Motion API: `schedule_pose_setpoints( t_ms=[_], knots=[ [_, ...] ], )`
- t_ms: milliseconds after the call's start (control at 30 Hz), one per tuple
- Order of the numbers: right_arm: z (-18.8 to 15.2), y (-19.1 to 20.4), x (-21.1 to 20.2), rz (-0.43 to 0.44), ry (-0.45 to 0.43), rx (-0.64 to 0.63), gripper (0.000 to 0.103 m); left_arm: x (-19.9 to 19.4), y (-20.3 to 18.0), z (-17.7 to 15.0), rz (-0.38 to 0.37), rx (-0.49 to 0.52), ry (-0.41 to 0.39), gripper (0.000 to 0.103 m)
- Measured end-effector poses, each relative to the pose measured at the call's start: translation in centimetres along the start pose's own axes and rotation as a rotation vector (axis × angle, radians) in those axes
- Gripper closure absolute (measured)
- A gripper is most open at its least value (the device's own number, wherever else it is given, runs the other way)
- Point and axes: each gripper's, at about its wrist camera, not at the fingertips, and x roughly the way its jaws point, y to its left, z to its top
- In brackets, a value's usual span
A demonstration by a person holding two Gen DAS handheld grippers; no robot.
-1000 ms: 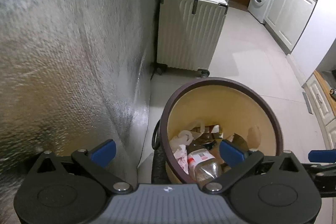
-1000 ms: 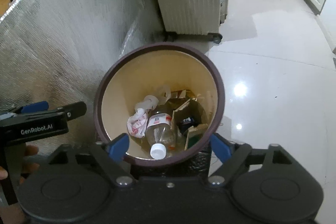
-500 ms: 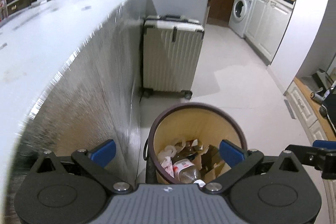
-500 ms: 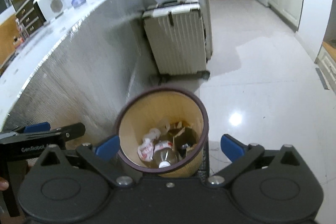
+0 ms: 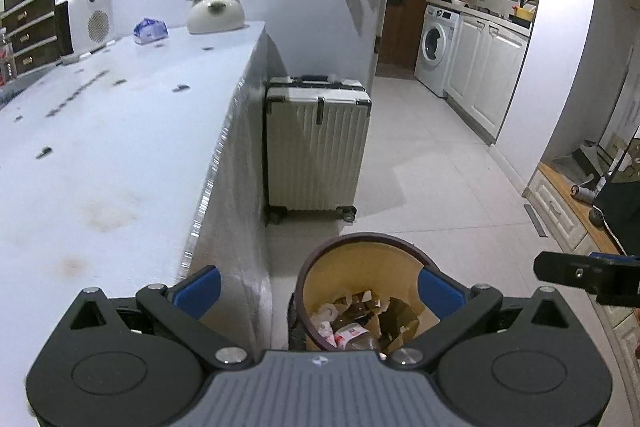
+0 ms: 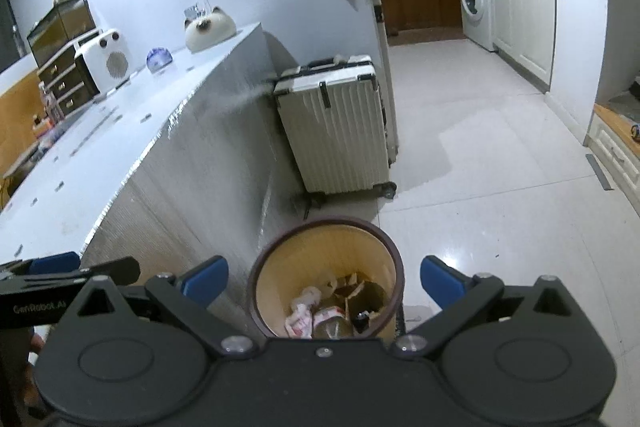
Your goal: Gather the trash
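A round bin [image 5: 362, 241] with a dark rim and yellow inside stands on the floor beside the counter. It also shows in the right wrist view [image 6: 328, 227]. It holds a plastic bottle [image 6: 330, 325], crumpled paper [image 6: 300, 315] and cardboard scraps [image 5: 394, 313]. My left gripper [image 5: 320, 287] is open and empty, high above the bin. My right gripper [image 6: 324, 281] is open and empty, also above the bin. The right gripper's finger shows at the right edge of the left wrist view [image 5: 588, 273].
A long white counter [image 5: 100, 155] wrapped in foil runs along the left, with a white heater [image 5: 86, 21], a cat-shaped jar [image 5: 216, 15] and small scraps on it. A cream suitcase [image 5: 316, 147] stands behind the bin. A washing machine [image 5: 434, 49] and cabinets are at the far right.
Both grippers have risen well above the bin. The counter top and the room have come into view and the bin looks smaller and lower. Both stay open and empty.
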Motion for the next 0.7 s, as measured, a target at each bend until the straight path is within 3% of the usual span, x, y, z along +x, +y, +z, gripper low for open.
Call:
schedule_pose_setpoints(
  t_ms=[333,700],
  knots=[
    [-0.4,2.4,-3.1,-0.023,-0.083,-0.007,0.0,-4.2,3.3,0.0,0.032,0.002,-0.05,0.0],
    [-2.1,4.1,-4.3,-0.082,-0.097,-0.025,0.0,-5.2,5.2,-1.9,0.052,-0.016,-0.026,0.0]
  ],
)
